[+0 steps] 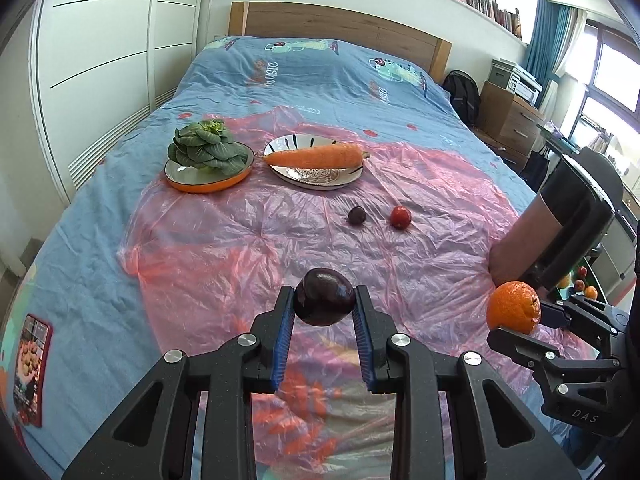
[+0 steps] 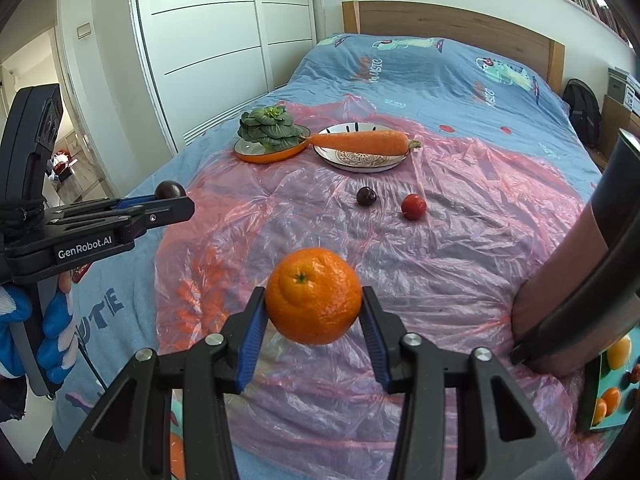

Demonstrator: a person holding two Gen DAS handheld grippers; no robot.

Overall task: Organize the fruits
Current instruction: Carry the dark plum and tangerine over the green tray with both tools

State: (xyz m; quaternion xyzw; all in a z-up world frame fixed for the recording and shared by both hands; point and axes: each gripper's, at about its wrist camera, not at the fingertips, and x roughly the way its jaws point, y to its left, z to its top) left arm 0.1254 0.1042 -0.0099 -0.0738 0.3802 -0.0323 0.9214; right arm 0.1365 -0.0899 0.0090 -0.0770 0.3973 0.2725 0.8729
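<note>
Left wrist view: left gripper [image 1: 325,307] clamped on dark plum [image 1: 325,298], held above pink plastic sheet [image 1: 224,240] on bed [image 1: 120,184]. Right gripper [image 1: 520,322] at right edge, clamped on orange [image 1: 513,307]. Small dark plum [image 1: 357,215] beside red fruit [image 1: 401,217] on sheet.

Right wrist view: carrot [image 2: 366,142] lying across white plate [image 2: 360,163], bok choy [image 2: 270,128] on orange-rimmed plate [image 2: 264,155], plates just beside each other.
</note>
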